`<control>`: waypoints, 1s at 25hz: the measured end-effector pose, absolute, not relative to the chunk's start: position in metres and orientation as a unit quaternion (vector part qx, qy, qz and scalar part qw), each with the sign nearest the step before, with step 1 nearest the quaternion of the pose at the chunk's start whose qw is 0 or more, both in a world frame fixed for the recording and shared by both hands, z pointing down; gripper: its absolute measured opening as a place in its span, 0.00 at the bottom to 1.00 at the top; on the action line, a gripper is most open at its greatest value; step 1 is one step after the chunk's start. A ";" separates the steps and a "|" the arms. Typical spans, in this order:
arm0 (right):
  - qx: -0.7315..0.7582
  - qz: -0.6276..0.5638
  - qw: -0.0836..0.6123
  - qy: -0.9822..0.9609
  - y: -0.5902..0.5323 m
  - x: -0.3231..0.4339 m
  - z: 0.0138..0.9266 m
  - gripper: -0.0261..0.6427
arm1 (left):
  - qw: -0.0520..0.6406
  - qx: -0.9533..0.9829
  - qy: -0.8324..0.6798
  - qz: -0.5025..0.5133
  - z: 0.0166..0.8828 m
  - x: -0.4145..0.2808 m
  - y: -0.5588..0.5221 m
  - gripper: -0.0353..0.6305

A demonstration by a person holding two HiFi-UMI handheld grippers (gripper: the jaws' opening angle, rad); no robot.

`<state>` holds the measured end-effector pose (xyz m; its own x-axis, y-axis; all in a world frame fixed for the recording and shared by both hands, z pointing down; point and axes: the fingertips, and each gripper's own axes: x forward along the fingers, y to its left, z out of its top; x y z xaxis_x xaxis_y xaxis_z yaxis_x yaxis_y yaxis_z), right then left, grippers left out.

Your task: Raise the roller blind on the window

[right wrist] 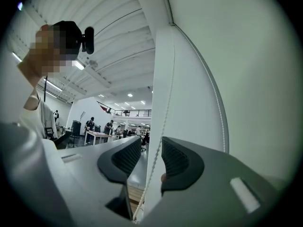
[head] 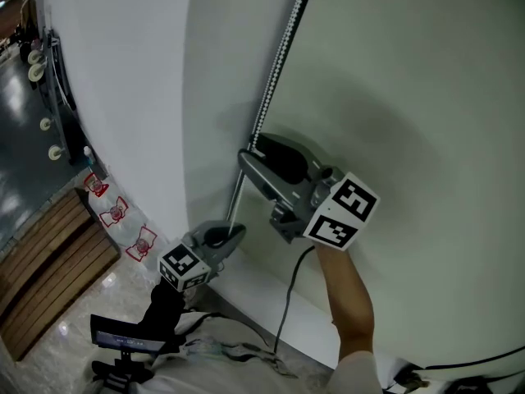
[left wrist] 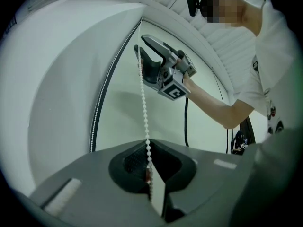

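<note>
Bead chain (head: 281,56) on the pale roller blind (head: 410,97), beside a white wall (head: 123,72), sits pinched in the left gripper (left wrist: 149,161), loose between closing jaws of the right gripper (right wrist: 151,145).

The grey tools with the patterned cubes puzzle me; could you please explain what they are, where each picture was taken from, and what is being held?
A person holds a hand-held gripper in each hand; there is no robot arm, and the patterned cubes are part of the grippers. The head view comes from a camera on the person's head, looking down: the left gripper is lower and the right gripper is higher. The other two pictures come from a camera riding on each gripper, looking along its fingers. The work is at a white wall, where a bead chain hangs. In the left gripper view the fingers are shut on the chain. In the right gripper view the chain runs between the fingers, which are closing but not yet pressing on it.
</note>
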<state>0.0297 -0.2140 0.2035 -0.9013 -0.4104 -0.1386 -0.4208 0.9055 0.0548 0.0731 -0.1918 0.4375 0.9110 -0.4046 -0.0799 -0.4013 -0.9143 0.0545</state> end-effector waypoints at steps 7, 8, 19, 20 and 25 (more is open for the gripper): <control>-0.208 0.065 0.076 0.973 -0.224 0.025 0.162 0.21 | 0.019 0.978 -0.201 -0.044 0.440 0.076 -0.189 0.05; -0.209 0.066 0.080 0.973 -0.226 0.026 0.158 0.21 | 0.019 0.978 -0.201 -0.044 0.440 0.076 -0.189 0.05; -0.202 0.083 0.128 0.968 -0.234 0.035 0.096 0.17 | 0.023 0.980 -0.196 -0.036 0.447 0.078 -0.185 0.05; -0.201 0.084 0.130 0.967 -0.234 0.035 0.091 0.16 | 0.025 0.980 -0.194 -0.034 0.447 0.079 -0.184 0.05; -0.208 0.087 0.135 0.965 -0.236 0.035 0.081 0.07 | 0.026 0.980 -0.193 -0.032 0.448 0.080 -0.183 0.05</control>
